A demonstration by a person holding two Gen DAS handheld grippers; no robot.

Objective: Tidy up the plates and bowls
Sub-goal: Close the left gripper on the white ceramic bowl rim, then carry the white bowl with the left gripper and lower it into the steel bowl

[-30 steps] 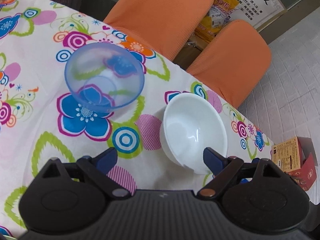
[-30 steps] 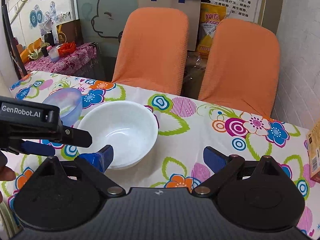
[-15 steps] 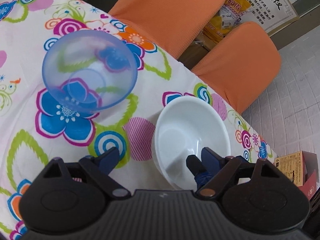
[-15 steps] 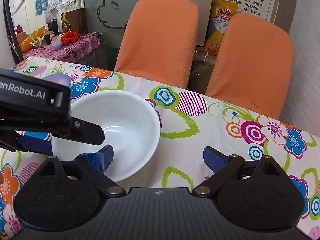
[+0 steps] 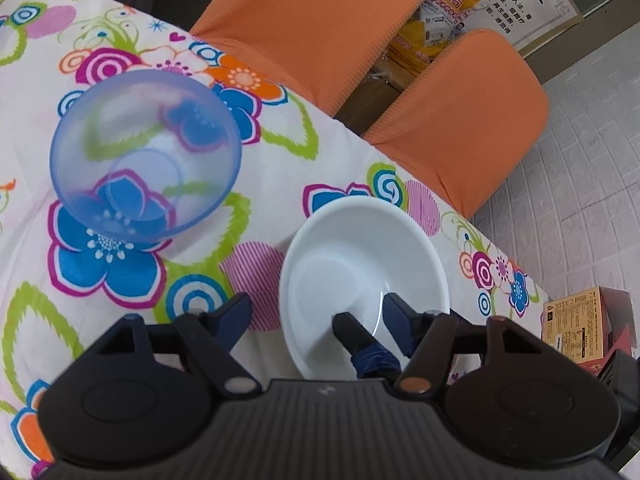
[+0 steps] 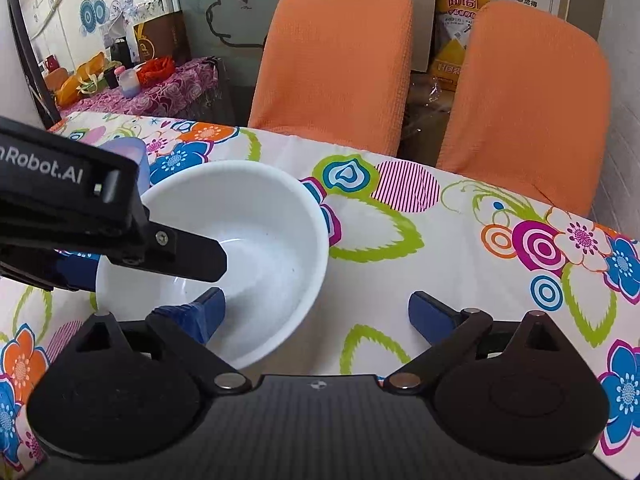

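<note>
The room behind was cluttered: two orange-covered chairs (image 6: 332,60) stood pushed against the far edge of the table (image 6: 400,240), which wore a cloth printed with loud flowers and rings, and a poster of Chinese characters hung on the wall beyond, too small for me to read properly. A yellow bag (image 6: 460,20) with red characters sat between the chairs. On the cloth, the white bowl (image 6: 256,240) sat upright near my edge of the table, and the translucent blue bowl (image 5: 144,156) stood apart from it, further to the left, also upright. I judged the two were meant to be nested, the white one being the piece in hand. My left gripper (image 5: 320,312) had its jaws spread wide across the bowl's near left wall, one finger outside on the cloth and the other down inside the basin, gripping nothing yet. My right gripper (image 6: 316,308) was likewise wide open, its left finger dipped inside the bowl over the near rim, its right finger out over bare cloth, so neither tong had closed on the rim. Working both from opposite sides would, I thought, steady a smooth, slippery wall. On the left gripper's body I could read "nRobot.AI" in white. A printed carton (image 5: 576,328) lay on the floor past the table's corner, its text illegible.
</note>
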